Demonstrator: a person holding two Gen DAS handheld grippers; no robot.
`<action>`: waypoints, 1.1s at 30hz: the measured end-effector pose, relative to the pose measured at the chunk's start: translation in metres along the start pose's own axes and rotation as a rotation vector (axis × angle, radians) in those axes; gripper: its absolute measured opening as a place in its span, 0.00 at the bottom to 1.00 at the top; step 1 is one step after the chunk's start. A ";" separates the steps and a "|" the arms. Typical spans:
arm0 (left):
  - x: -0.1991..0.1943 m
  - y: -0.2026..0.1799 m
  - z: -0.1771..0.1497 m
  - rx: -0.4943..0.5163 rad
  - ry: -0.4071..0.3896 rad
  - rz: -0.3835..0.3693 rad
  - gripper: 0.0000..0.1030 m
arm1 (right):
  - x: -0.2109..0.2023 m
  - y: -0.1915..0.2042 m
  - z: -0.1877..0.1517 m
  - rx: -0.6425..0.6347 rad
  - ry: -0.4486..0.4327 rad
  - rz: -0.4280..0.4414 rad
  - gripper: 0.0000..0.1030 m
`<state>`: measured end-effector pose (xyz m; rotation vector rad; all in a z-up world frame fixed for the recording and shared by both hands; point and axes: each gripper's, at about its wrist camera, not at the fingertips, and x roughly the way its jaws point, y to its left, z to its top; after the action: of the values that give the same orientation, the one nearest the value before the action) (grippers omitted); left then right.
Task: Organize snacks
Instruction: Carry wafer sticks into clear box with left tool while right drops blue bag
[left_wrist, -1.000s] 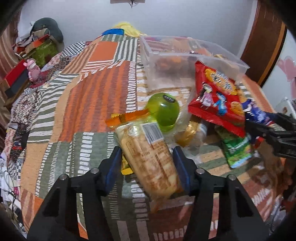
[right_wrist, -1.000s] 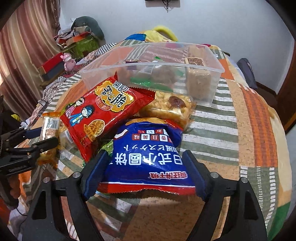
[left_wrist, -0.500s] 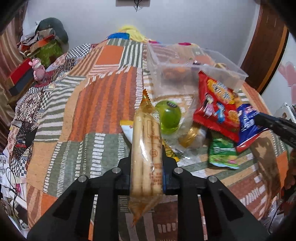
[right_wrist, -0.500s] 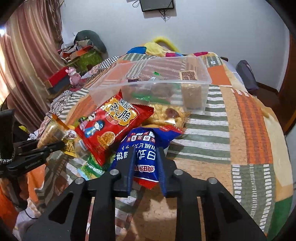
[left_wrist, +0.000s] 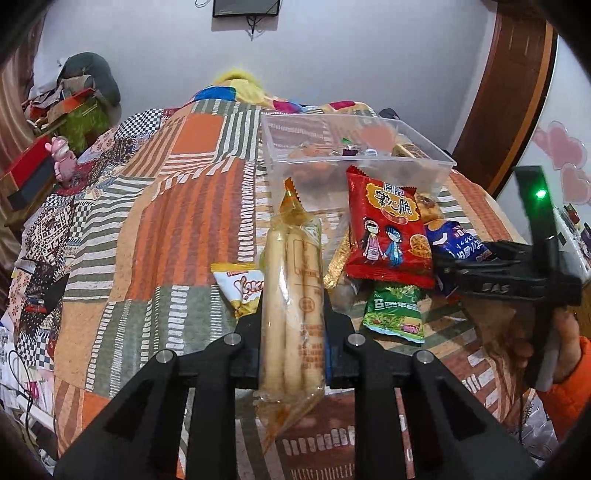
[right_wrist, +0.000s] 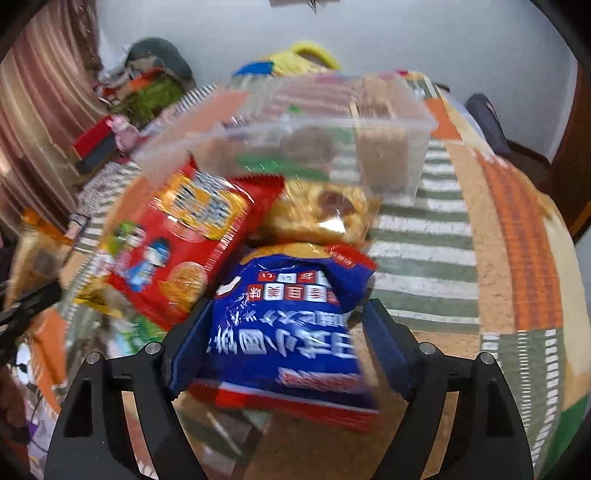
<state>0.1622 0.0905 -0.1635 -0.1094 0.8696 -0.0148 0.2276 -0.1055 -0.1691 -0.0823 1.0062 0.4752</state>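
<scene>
My left gripper is shut on a clear pack of biscuit sticks and holds it upright above the quilt. A clear plastic bin with some snacks in it stands behind. My right gripper has its fingers around a blue snack bag; the view is blurred by motion. It also shows at the right of the left wrist view. A red snack bag leans against the bin.
On the patchwork quilt lie a green packet, a white and yellow packet and a golden pastry pack. Clutter and a pink toy sit at the far left. A wooden door frame stands right.
My left gripper has lifted the biscuit pack higher. My right gripper's jaws stand wider around the blue bag than half a second ago, and it has moved toward the bin.
</scene>
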 end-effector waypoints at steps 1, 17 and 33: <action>0.000 -0.001 0.001 0.003 -0.002 -0.001 0.21 | -0.001 0.001 -0.001 -0.006 -0.011 0.007 0.69; -0.011 -0.011 0.057 -0.012 -0.110 -0.031 0.21 | -0.075 -0.010 0.012 -0.041 -0.198 -0.025 0.57; 0.022 -0.027 0.152 0.016 -0.195 -0.006 0.21 | -0.078 -0.006 0.102 -0.049 -0.357 -0.018 0.58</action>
<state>0.2933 0.0760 -0.0804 -0.0966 0.6740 -0.0167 0.2762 -0.1089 -0.0509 -0.0479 0.6436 0.4778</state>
